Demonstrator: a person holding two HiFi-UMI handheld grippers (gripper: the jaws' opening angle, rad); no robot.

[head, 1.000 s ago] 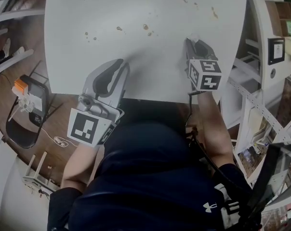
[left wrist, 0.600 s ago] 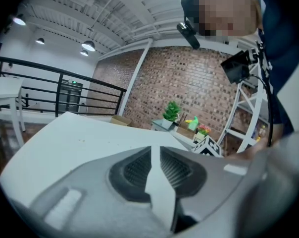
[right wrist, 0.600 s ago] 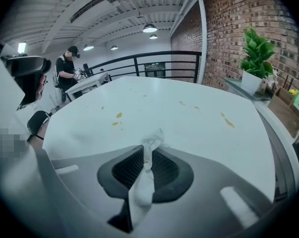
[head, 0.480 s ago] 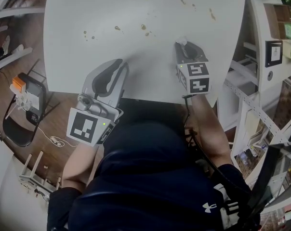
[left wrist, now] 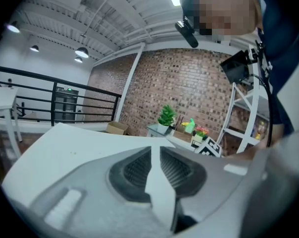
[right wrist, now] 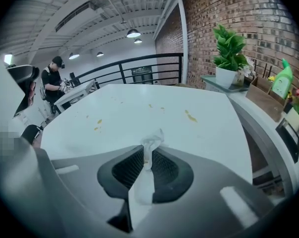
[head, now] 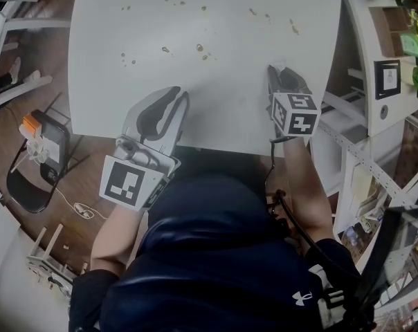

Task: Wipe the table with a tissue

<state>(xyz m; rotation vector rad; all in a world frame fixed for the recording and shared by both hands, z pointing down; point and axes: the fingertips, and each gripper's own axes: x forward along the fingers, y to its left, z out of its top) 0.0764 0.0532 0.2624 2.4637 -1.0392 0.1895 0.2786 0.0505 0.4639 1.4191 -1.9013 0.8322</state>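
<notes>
The right grey two-jaw claw [head: 282,78] is clamped on a white tissue twisted into a narrow strip [right wrist: 150,145], held over the near right part of the white rectangular counter [head: 230,116]. Whether the tissue's tip meets the surface cannot be told. The left grey claw [head: 176,97] hovers at the counter's near edge with its jaws pressed together on nothing. The step in hand looks like carrying the tissue to the small brown-orange spots [head: 199,48] scattered farther out and to the left. To do it well, the right claw should tip down until the crumpled end, not the hard jaw tips, bears on the counter. Only a little tissue sticks out, so light pressure and short overlapping strokes would likely keep it from tearing or being pulled free. Working from the nearest spots outward, and dragging towards the body, should gather the mess rather than smear it. The grip must stay firm throughout. The tissue's long axis runs along the jaws. Its crumpled free end points forward past the tips, down towards the far side of the counter, and its flatter tail trails back between the pads.
</notes>
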